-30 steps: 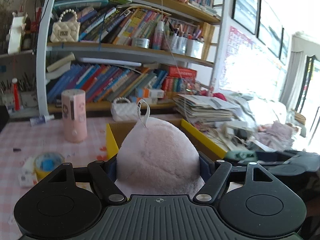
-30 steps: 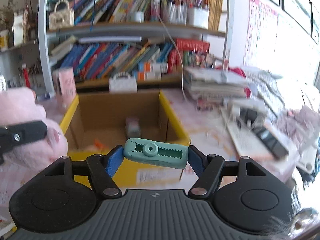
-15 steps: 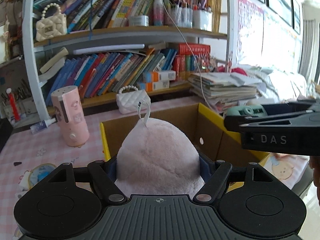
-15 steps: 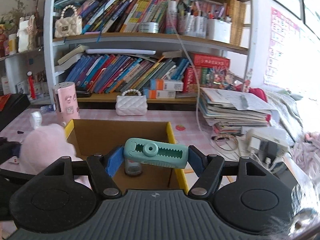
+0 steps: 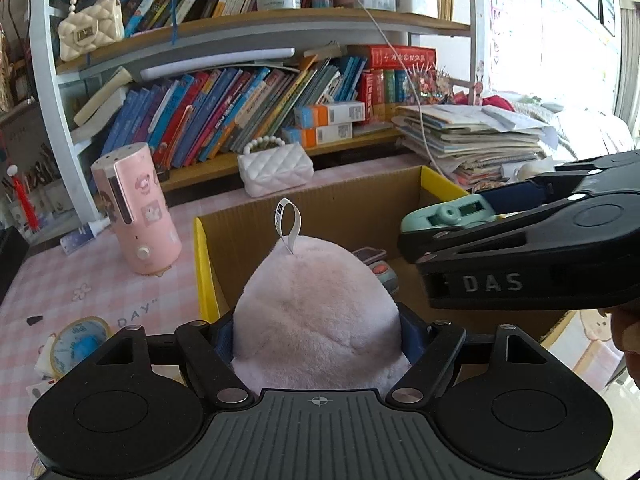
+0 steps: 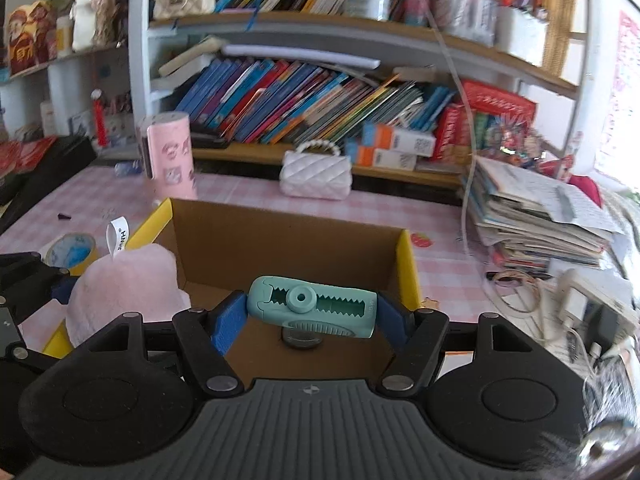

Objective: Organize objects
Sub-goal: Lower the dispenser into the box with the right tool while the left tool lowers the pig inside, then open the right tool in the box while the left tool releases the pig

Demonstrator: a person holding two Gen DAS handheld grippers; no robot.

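Partly hidden, left tongs [image 5: 318,332] easing open around plush [image 5: 316,312]; right tongs [image 6: 312,312] clamp teal clip [image 6: 312,306].

Pink checked table [image 6: 440,216] carries cardboard box [image 6: 288,240], white purse [image 6: 316,174].

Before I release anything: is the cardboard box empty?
Not empty. The cardboard box is open-topped, and small items already lie on its floor; a round one shows beneath the teal tool.
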